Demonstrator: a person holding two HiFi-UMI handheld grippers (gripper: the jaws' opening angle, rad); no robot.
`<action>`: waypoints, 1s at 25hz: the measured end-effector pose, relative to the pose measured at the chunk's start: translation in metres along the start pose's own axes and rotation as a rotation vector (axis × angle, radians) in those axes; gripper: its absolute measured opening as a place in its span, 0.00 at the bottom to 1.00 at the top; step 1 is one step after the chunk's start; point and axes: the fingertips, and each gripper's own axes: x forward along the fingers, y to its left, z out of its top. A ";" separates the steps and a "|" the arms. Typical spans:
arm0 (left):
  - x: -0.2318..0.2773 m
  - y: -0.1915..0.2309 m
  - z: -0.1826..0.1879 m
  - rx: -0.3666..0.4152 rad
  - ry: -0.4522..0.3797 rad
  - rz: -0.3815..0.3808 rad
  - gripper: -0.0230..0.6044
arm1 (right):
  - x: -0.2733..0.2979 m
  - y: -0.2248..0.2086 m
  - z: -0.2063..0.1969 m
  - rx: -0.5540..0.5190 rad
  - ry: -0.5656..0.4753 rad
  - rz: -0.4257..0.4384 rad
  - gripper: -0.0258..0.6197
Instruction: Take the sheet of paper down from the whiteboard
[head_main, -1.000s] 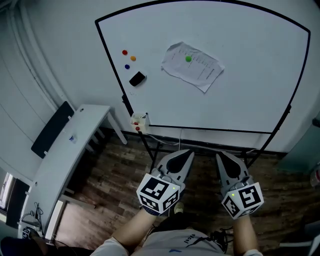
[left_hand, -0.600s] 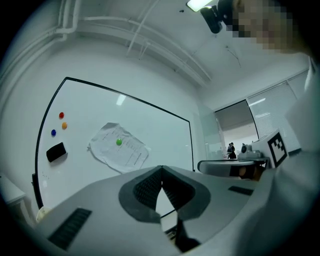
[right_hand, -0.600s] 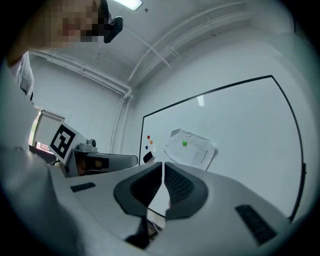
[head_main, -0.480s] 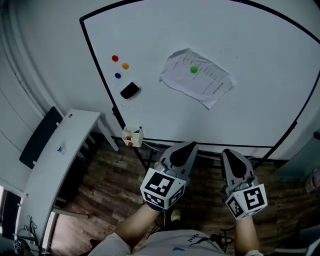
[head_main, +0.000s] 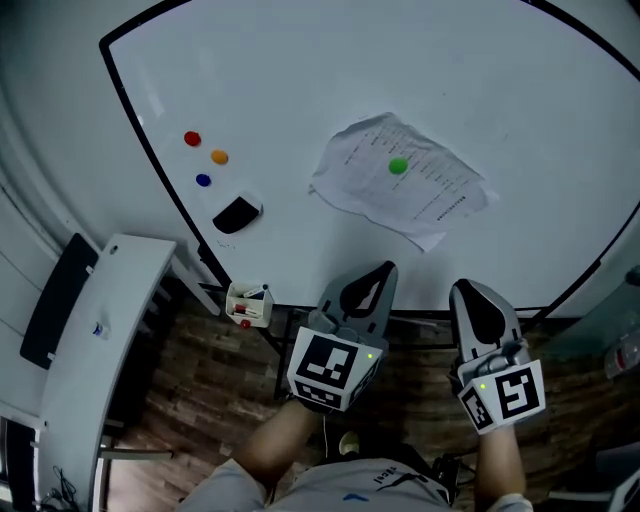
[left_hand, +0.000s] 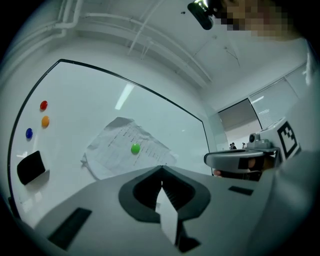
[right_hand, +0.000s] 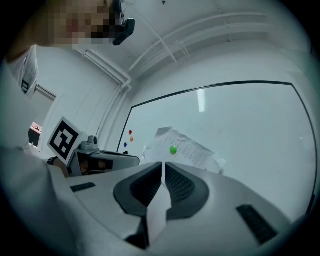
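Note:
A crumpled printed sheet of paper (head_main: 400, 182) hangs tilted on the whiteboard (head_main: 300, 90), pinned by a green magnet (head_main: 398, 166). The paper (left_hand: 125, 147) with its green magnet (left_hand: 135, 148) also shows ahead in the left gripper view, and in the right gripper view the paper (right_hand: 182, 148) and magnet (right_hand: 173, 149) lie ahead too. My left gripper (head_main: 385, 270) is shut and empty, below the sheet and short of the board. Beside it my right gripper (head_main: 466, 290) is shut and empty, under the sheet's lower right corner.
Red (head_main: 192, 139), orange (head_main: 219, 157) and blue (head_main: 203, 180) magnets and a black eraser (head_main: 236, 214) sit at the board's left. A small marker holder (head_main: 247, 304) hangs on the board's lower frame. A white table (head_main: 85, 360) stands at the left over a wooden floor.
Both grippers and the head have come closer to the whiteboard: the board and the paper have grown larger and slid lower in the head view. Both grippers stay shut.

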 end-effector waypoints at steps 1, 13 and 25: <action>0.007 0.004 0.002 0.014 -0.008 0.006 0.06 | 0.007 -0.005 0.002 -0.014 -0.003 -0.002 0.06; 0.077 0.042 0.035 0.150 -0.071 0.138 0.06 | 0.071 -0.068 0.042 -0.164 -0.105 0.039 0.07; 0.120 0.068 0.038 0.316 -0.042 0.360 0.26 | 0.111 -0.099 0.049 -0.316 -0.096 0.111 0.17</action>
